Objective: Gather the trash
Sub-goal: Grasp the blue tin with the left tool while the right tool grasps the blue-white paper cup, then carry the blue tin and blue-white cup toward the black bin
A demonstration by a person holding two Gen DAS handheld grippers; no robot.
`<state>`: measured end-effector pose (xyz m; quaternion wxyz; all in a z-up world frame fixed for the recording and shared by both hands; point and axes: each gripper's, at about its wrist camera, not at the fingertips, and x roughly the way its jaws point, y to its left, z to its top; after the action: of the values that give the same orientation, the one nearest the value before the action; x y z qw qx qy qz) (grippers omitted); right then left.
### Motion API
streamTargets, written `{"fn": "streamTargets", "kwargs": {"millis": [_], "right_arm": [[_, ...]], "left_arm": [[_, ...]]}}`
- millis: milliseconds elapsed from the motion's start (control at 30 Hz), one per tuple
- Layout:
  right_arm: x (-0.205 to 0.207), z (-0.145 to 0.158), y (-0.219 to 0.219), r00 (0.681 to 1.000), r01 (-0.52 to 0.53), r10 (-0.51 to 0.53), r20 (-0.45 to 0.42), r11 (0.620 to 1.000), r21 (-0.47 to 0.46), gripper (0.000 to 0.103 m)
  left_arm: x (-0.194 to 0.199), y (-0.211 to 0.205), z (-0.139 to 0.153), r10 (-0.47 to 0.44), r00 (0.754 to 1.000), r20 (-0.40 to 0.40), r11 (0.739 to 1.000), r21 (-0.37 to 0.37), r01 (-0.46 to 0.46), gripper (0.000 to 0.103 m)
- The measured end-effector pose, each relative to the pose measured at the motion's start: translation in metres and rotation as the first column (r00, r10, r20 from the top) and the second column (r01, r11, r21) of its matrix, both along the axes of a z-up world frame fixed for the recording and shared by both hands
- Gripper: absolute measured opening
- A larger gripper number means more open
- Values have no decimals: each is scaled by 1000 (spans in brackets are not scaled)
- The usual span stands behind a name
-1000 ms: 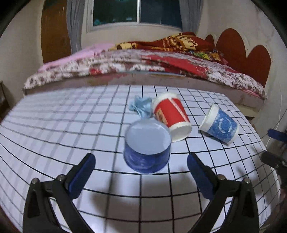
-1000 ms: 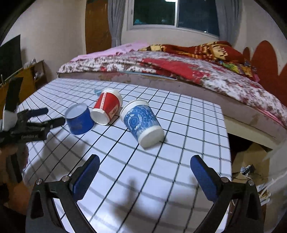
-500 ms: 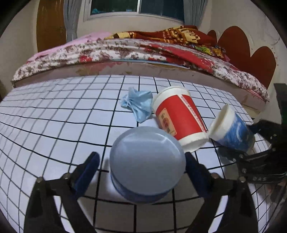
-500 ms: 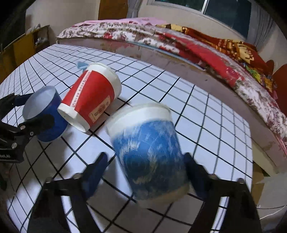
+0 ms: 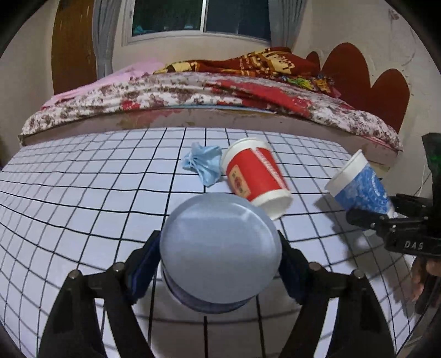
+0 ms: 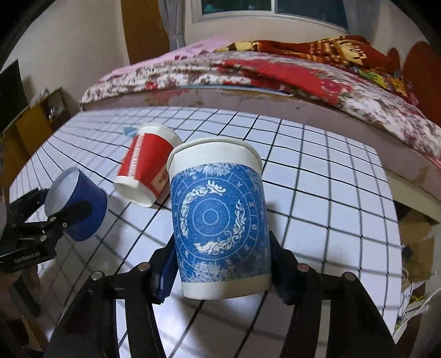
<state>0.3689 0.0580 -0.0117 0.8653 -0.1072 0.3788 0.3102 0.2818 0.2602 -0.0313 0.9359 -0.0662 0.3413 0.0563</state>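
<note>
Both grasps were being made: the left hand-held gripper (image 5: 220, 264) had just been closing and clamped the dark blue cup (image 5: 220, 256) at lower centre; the right hand-held gripper (image 6: 222, 264) had likewise clamped the patterned blue cup (image 6: 217, 220). Next probably came lifting; the red cup (image 5: 255, 176) and the blue tissue (image 5: 205, 163) lay on the surface (image 5: 82, 192).

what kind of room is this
Most likely a bedroom at home: a bed with floral bedding and a red headboard stands behind the grid-patterned table, under a curtained window.
</note>
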Motion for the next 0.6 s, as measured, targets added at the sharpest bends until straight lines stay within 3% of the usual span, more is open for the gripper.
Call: {"fn": "streamTargets", "kwargs": {"millis": [267,600], "right_arm": [[-49,31,-53,996,61,-65,60,996,69,59],[-108,62,-113,980,117,-127,155,990,74,59]], "left_arm": [[-34,-32,28,-53,997,60,997,55,50,78],[-66,-81,59,-125,986,113,990,83,116,78]]}}
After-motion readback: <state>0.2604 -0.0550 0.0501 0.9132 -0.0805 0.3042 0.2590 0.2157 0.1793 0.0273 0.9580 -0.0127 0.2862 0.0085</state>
